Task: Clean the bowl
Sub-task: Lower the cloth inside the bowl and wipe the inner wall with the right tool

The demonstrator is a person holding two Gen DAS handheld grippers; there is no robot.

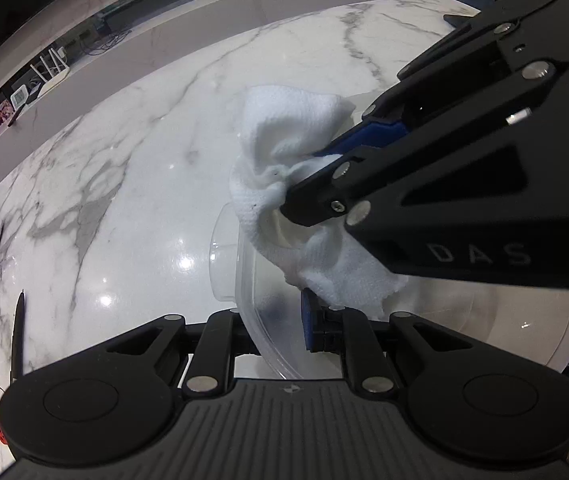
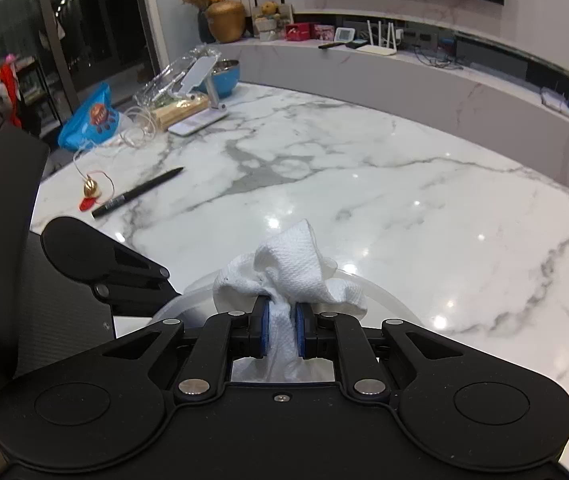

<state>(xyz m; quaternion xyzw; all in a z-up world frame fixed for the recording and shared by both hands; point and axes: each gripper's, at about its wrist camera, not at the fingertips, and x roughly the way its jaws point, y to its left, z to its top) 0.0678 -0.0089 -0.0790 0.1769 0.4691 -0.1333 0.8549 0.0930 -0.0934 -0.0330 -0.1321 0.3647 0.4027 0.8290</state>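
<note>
The job looked like it was in the middle, in the wiping part. The right tongs point(image 2: 281, 334) were squeezed tight on a white cloth point(image 2: 290, 276). The blue pads point(image 2: 263, 332) pressed the cloth from both sides, and the rest of it puffed out past the tips in a crumpled bunch.

The clear bowl point(image 1: 252, 320) was at the near edge of the white marble table point(image 1: 144, 168), just in front of both tools. It looked tipped up on its side, and the left tongs point(image 1: 276, 326) had its rim between them. One blue pad point(image 1: 307, 326) sat against the inside of the bowl wall. The other pad was hidden behind the plastic, so I could not tell for sure if the left tongs were really pinching it, but it seemed so.

The cloth hung over the bowl's rim and partly down into it, touching the plastic. So the cloth had been picked up, the bowl was held, and the two had met. I could not tell how much of the bowl had been wiped, because clear plastic showed no dirt. I thought what was left was to rub all around the inside, then set the bowl and cloth down.

Farther off on the left, a black pen point(image 2: 138, 192) lay on the table, well apart.
</note>
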